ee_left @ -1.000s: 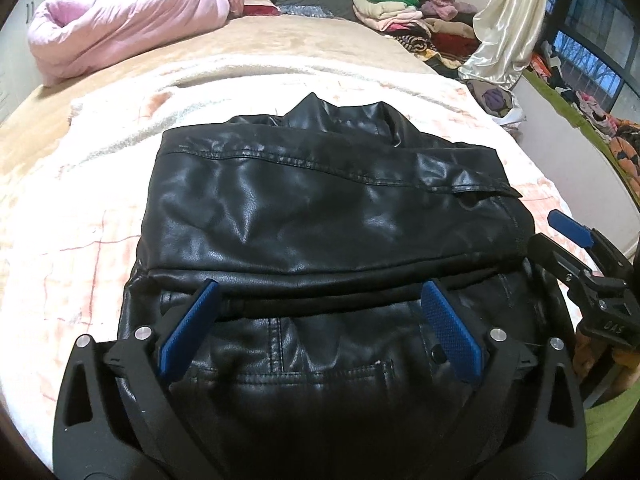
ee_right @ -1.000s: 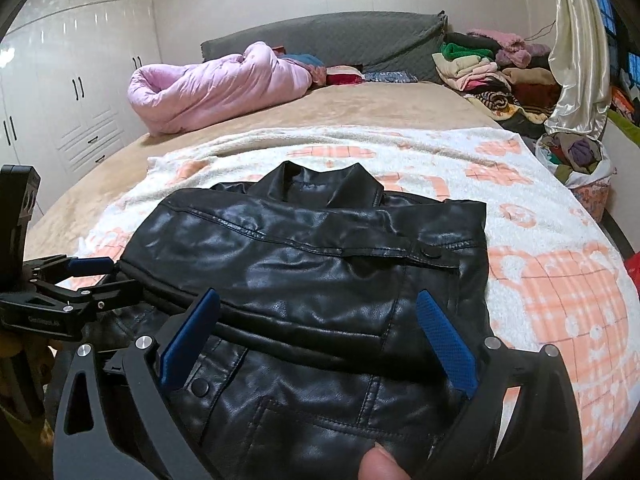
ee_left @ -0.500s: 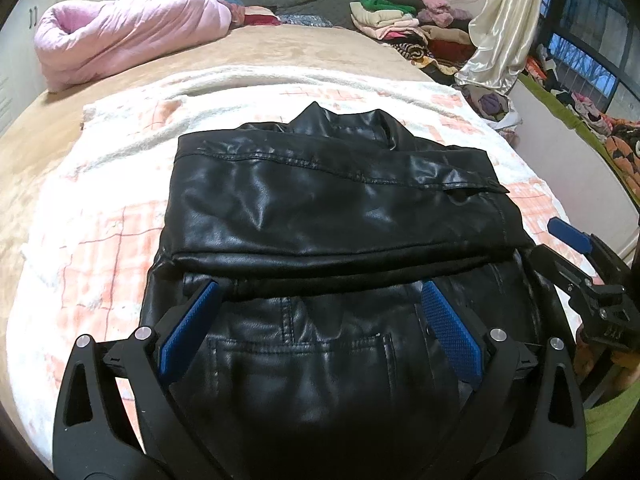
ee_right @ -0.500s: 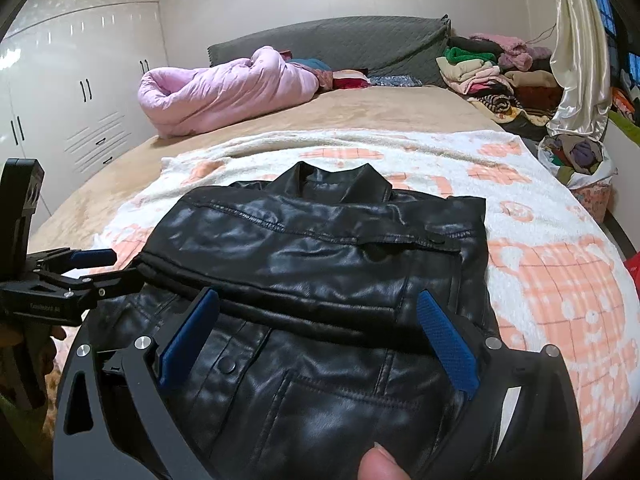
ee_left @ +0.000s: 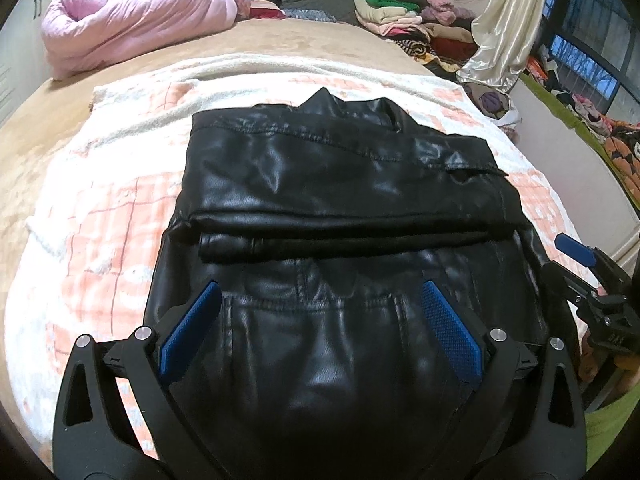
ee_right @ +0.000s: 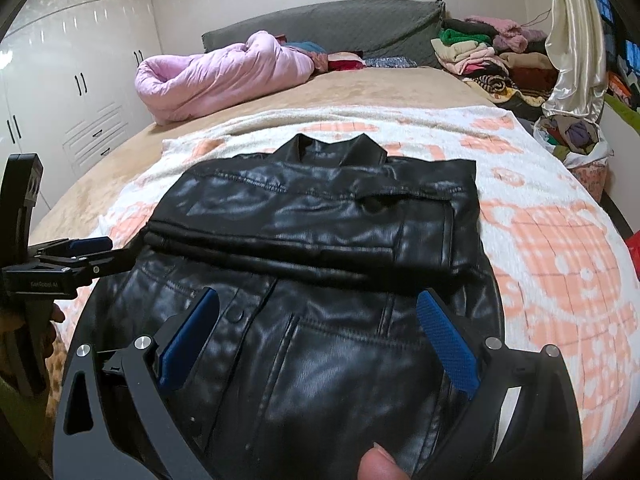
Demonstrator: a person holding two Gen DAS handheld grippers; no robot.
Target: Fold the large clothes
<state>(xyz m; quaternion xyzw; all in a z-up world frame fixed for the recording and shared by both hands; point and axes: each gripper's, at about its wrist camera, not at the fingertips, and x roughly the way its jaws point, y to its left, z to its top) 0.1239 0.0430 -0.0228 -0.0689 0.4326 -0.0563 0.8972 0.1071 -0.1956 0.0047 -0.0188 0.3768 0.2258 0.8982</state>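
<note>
Black leather jacket is seen flat on the peach-check blanket, collar at 12 o'clock, sleeves folded across mid-body. L gripper is held low at the 6 o'clock hem, fingers spread wide, nothing gripped. R gripper is posed alike, fingers apart & empty; a fingertip is glimpsed at its 6 o'clock.
</note>
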